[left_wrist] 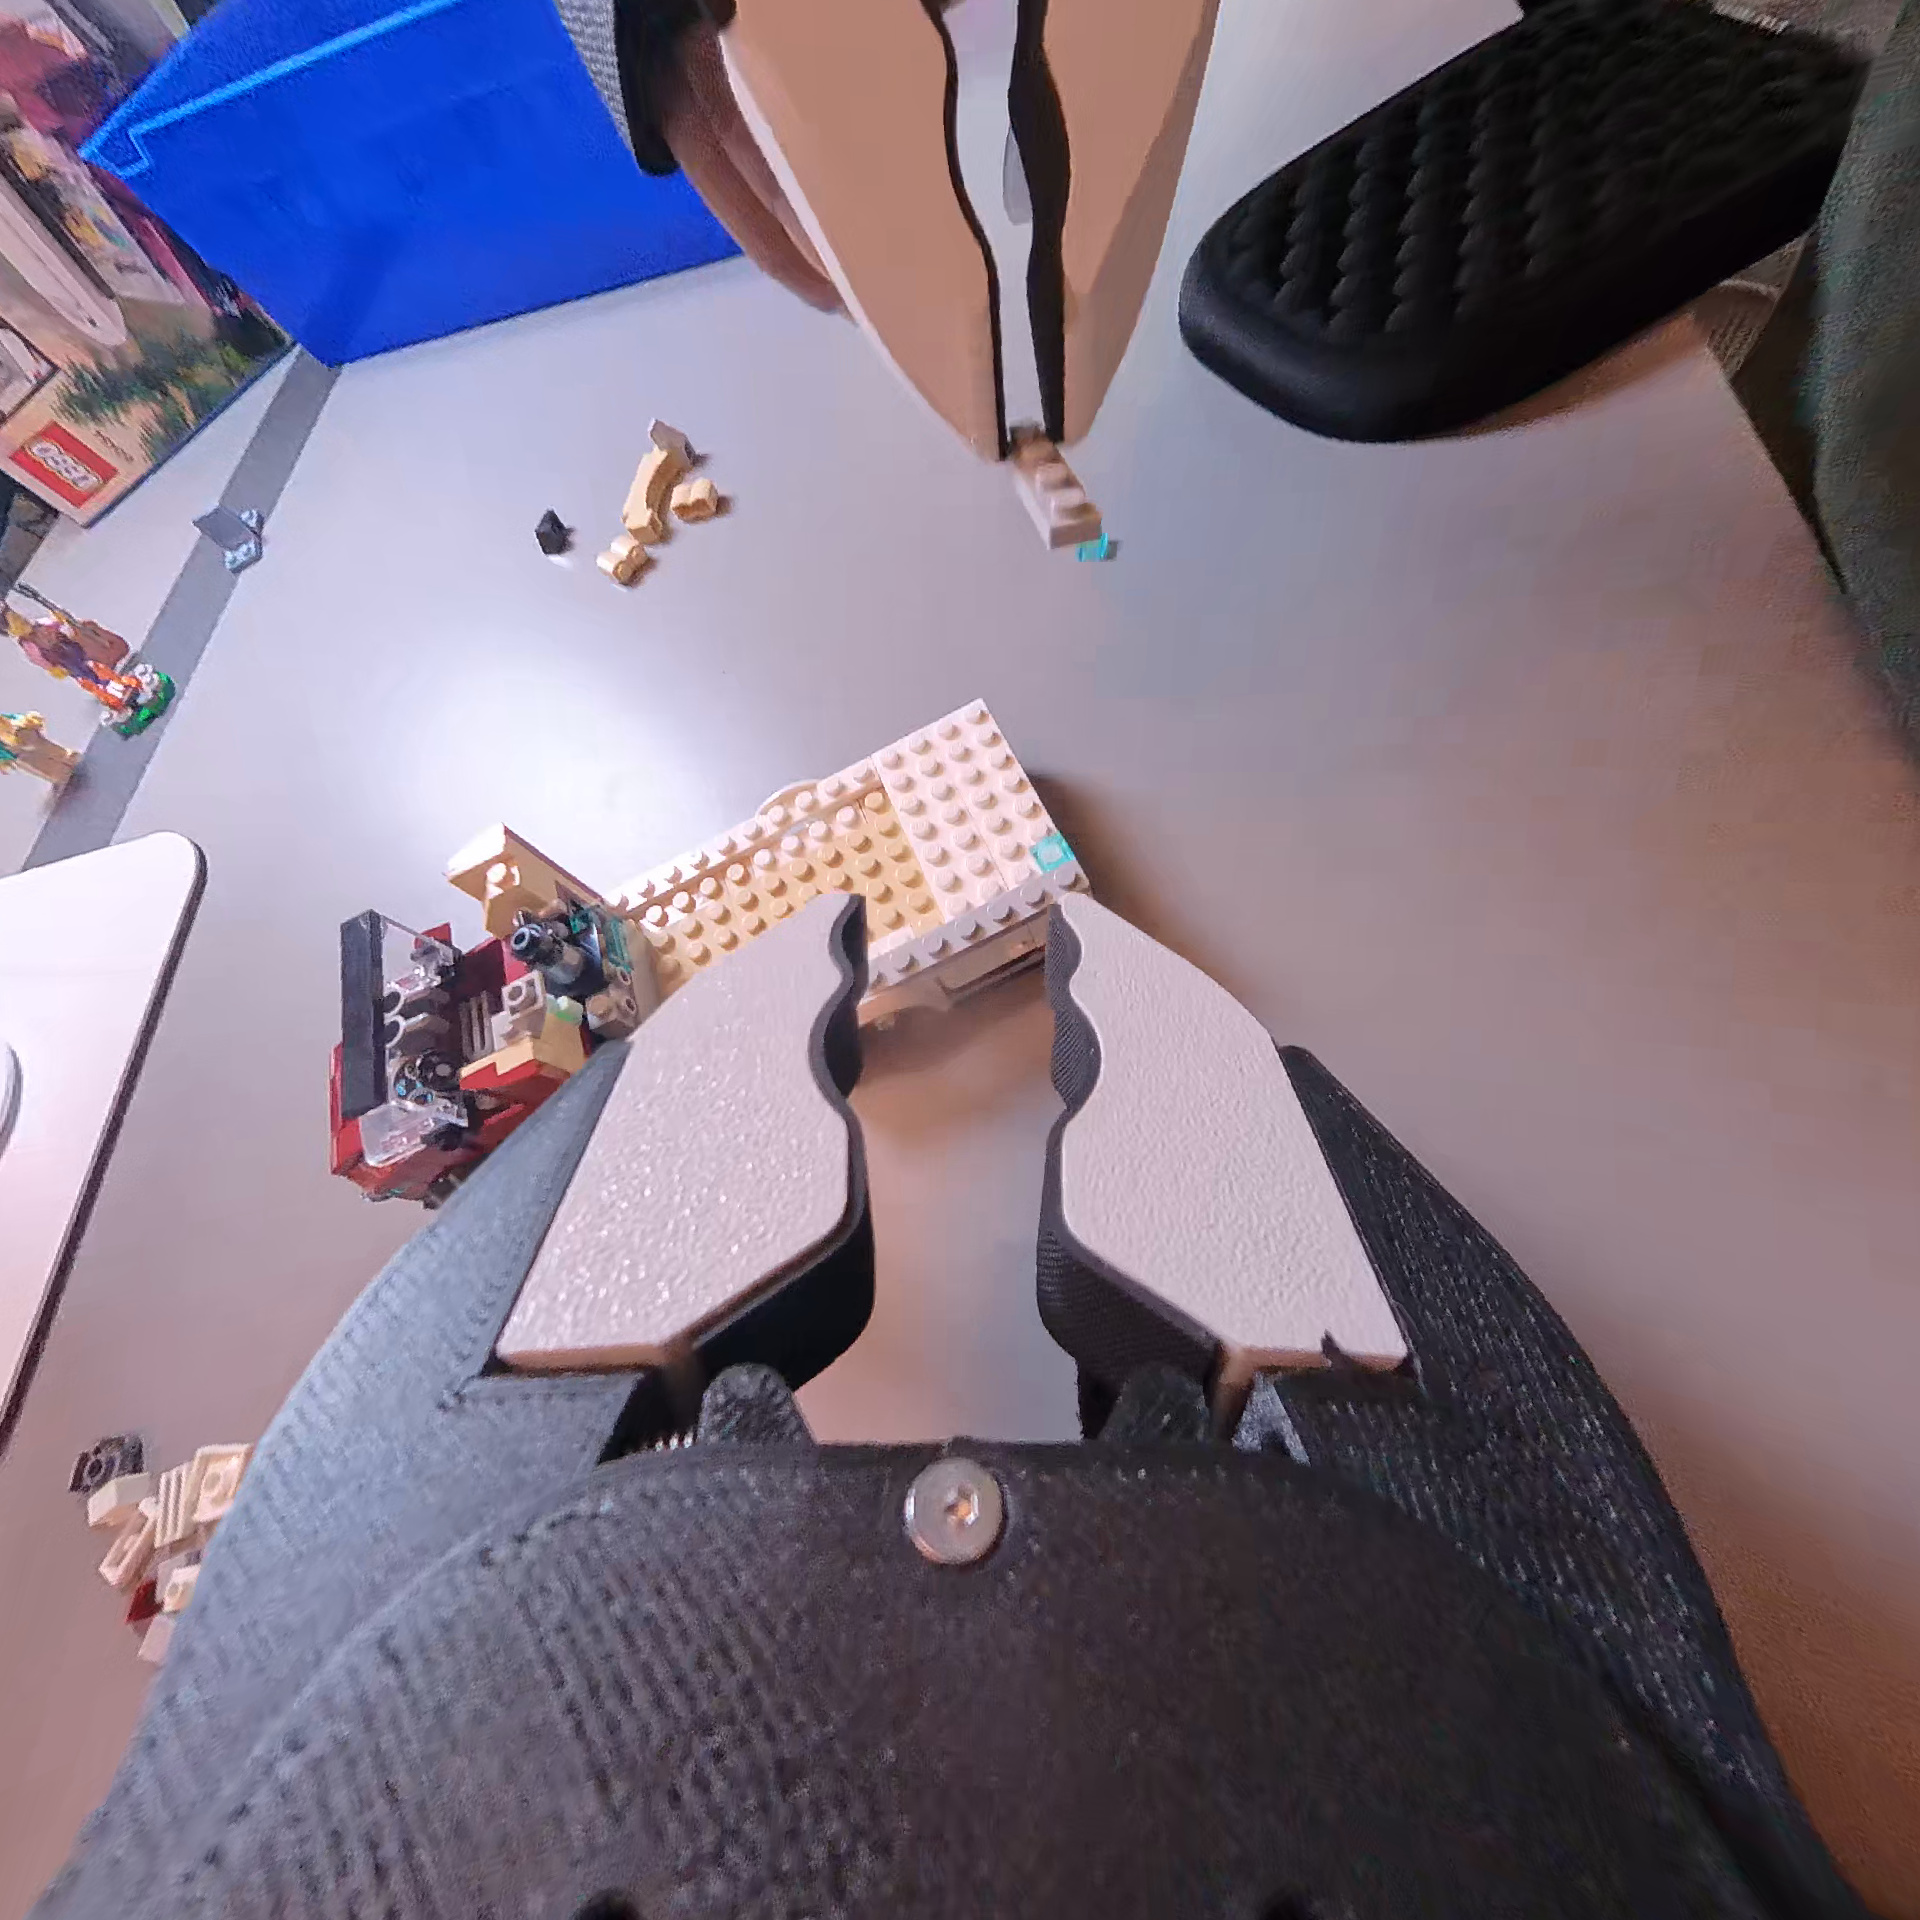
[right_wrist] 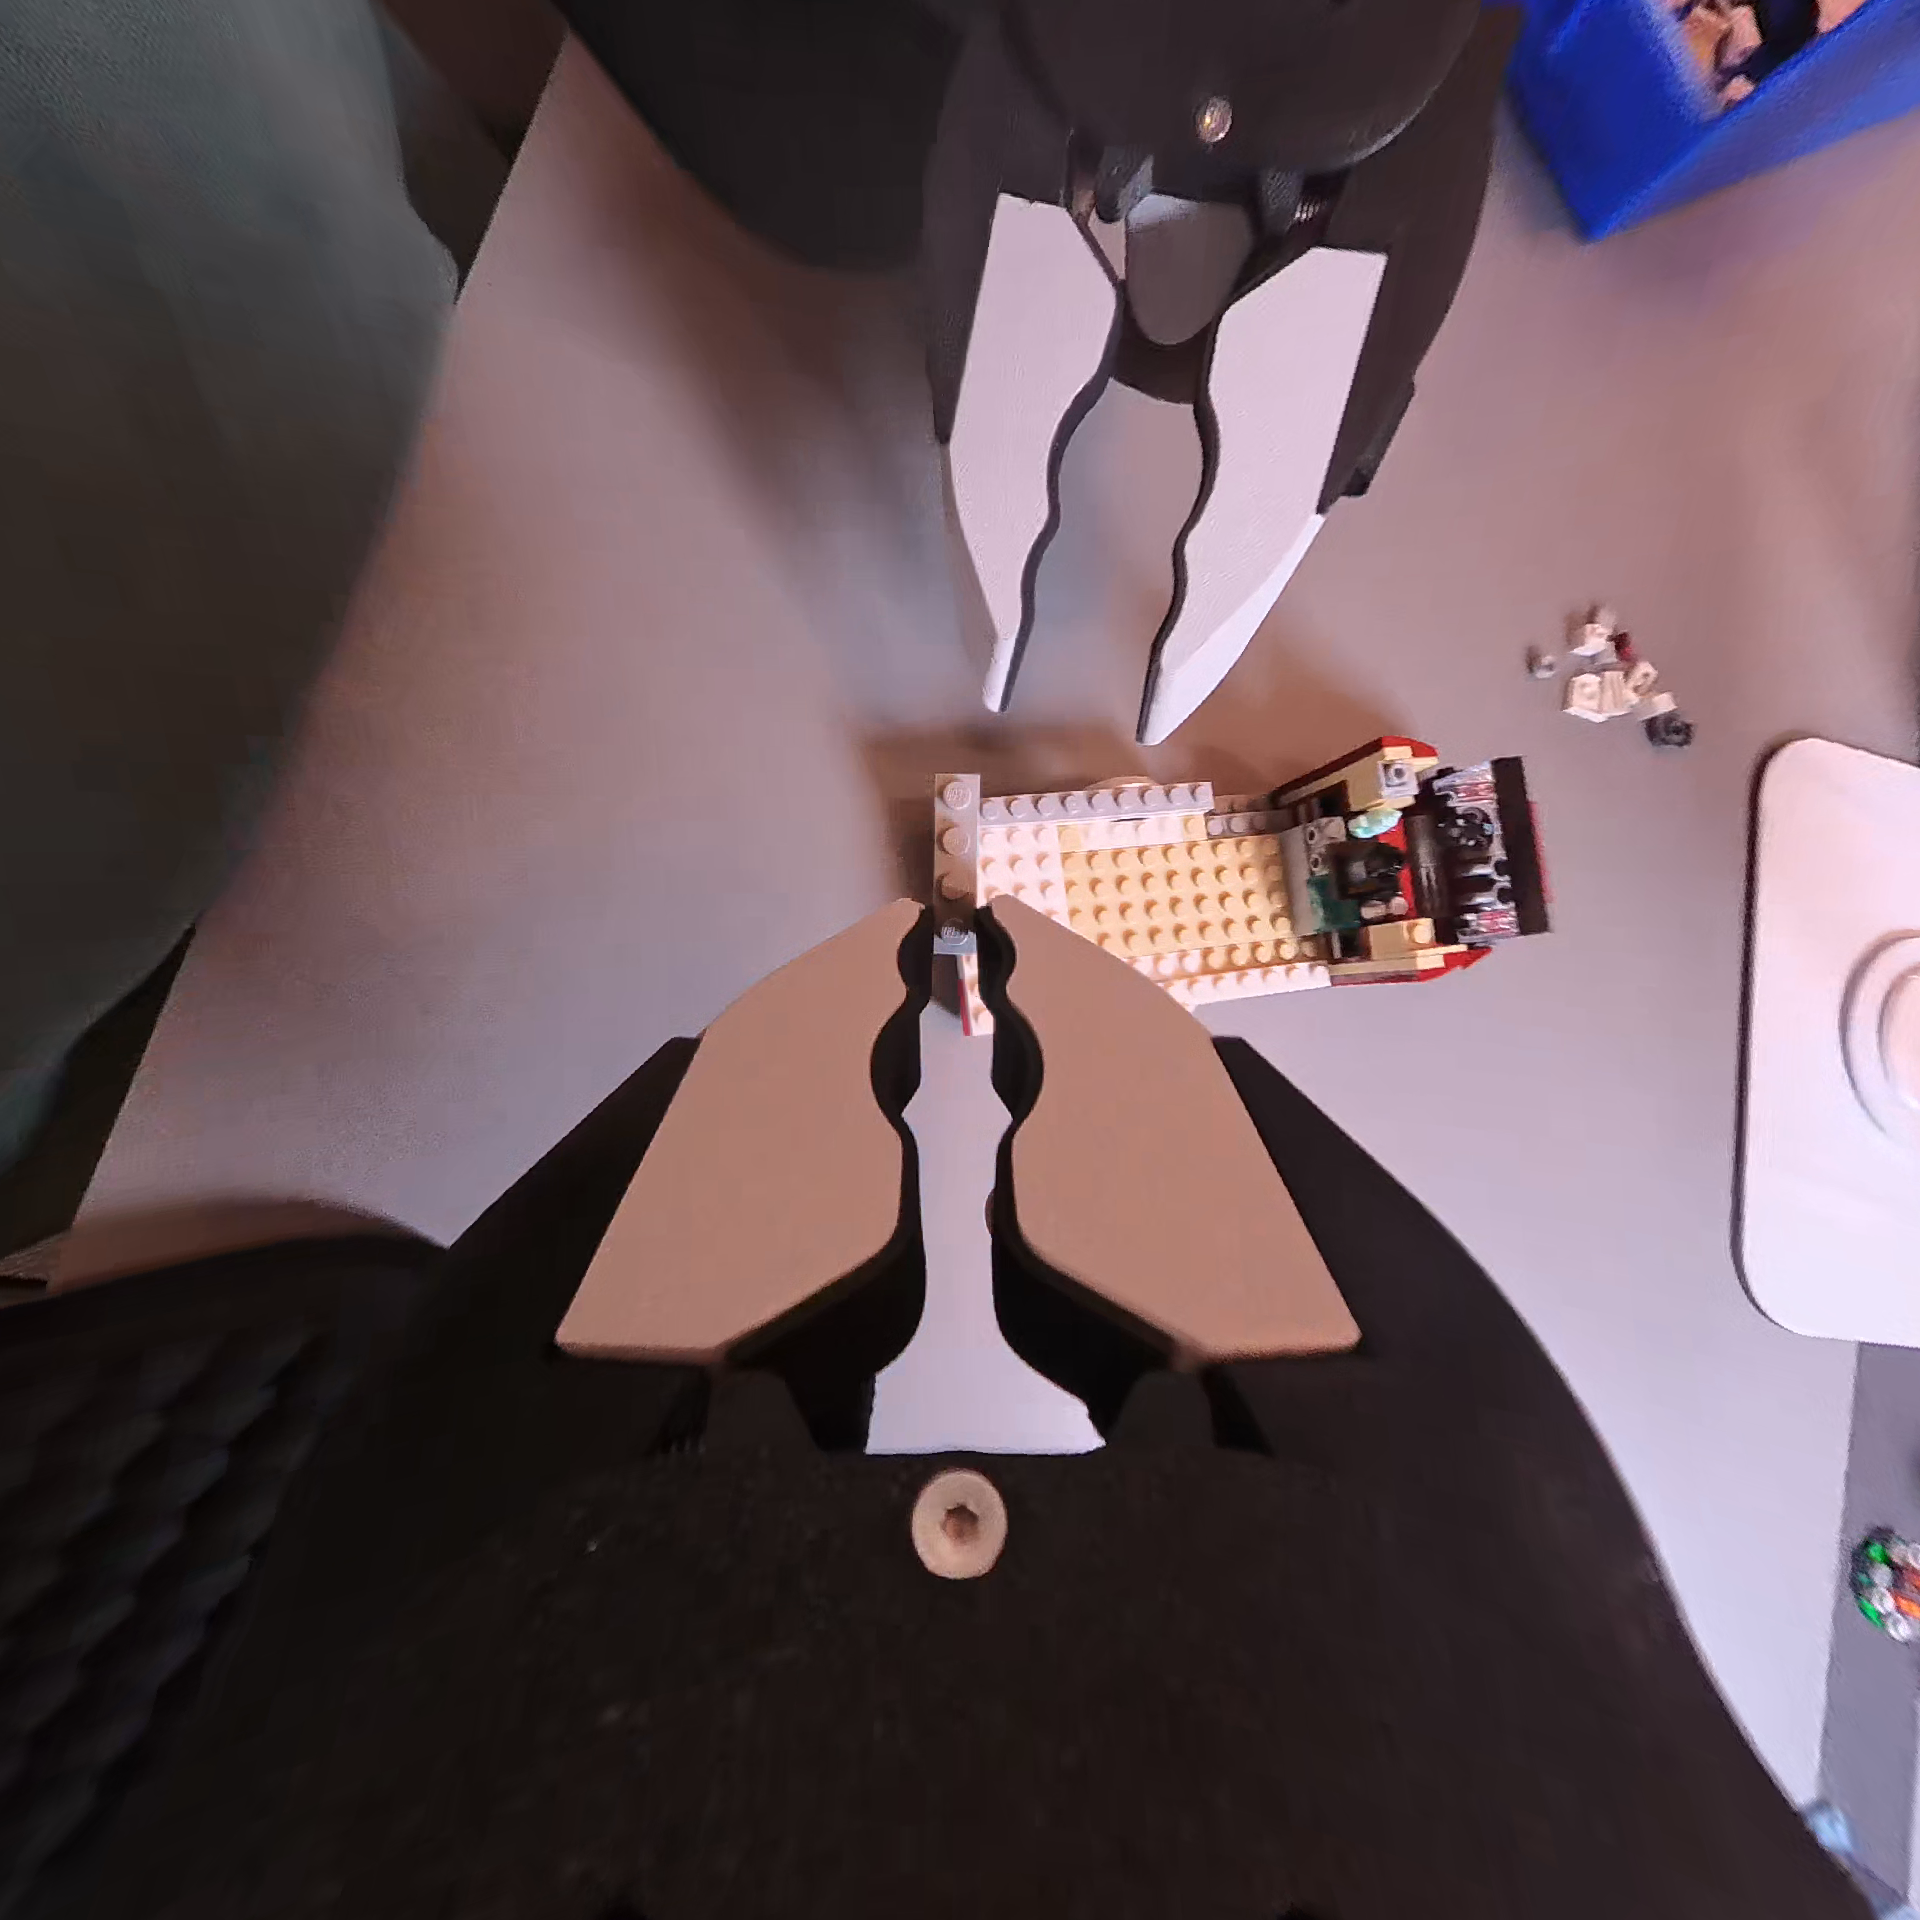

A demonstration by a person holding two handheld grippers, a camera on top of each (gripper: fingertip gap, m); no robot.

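right gripper (right_wrist: 951, 920) clamped on the near end of a narrow grey strip (right_wrist: 956, 847), fingertips pressed against its two long edges. strip seen lifted clear of the table in the left wrist view, upper centre of frame, hanging out past the fingertips (left_wrist: 1055, 504) with a small teal piece at its far end; long axis in line with the fingers there. in the right wrist view the strip runs straight up the frame from the tips, overlapping the left end of the brick model (right_wrist: 1174, 883).

left gripper (left_wrist: 956, 935) with fingers apart, nothing between the pads; tips just beside the model's near edge, at the white studded plate (left_wrist: 961, 810); contact cannot be judged. same gripper visible upper centre of the right wrist view (right_wrist: 1070, 717), tips spread, pointing down the frame at the model's far edge.

model resting on the grey table (right_wrist: 623, 727), long axis lying across the right wrist frame, left to right: white and tan studded deck at left, red and black cab (right_wrist: 1455, 862) at right. in the left wrist view the axis slants from lower left (cab) to upper right (white plate).

loose tan pieces (left_wrist: 655, 499) upper left of centre; blue bin (left_wrist: 395, 177) upper left; small pile of pale pieces (left_wrist: 156, 1517) lower left; white slab (right_wrist: 1829, 1039) at right edge.
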